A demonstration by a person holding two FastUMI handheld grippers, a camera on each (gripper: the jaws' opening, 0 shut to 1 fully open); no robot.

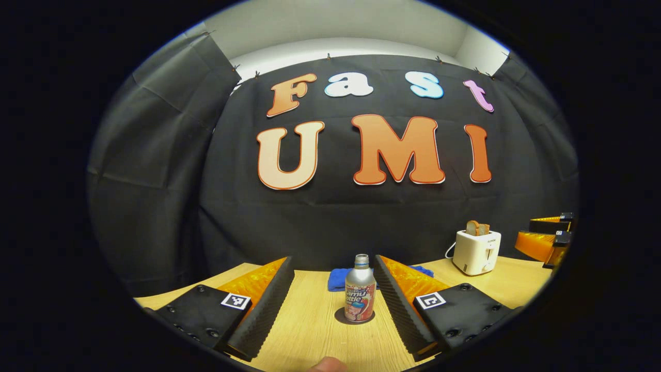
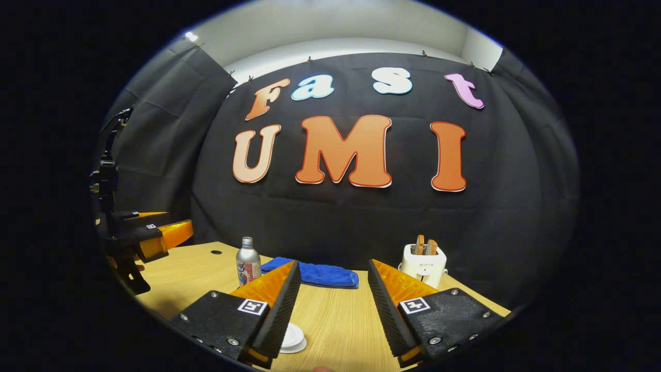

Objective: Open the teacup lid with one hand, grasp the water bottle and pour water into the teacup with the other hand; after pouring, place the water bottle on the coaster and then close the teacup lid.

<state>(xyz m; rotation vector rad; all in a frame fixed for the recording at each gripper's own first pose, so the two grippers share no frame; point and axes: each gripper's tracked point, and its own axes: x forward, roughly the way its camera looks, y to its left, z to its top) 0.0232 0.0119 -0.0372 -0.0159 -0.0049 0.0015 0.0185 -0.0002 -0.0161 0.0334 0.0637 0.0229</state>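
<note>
Wooden table (image 1: 310, 330), water bottle (image 1: 360, 289) on coaster (image 1: 342, 318), blue cloth (image 2: 325, 274), toaster (image 1: 476, 251), both grippers' fingers spread, empty

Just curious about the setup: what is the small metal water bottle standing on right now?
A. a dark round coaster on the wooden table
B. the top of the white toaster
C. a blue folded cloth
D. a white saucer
A: in the left gripper view the small metal water bottle stands upright on a dark round coaster on the wooden table, in front of the blue folded cloth.
</note>
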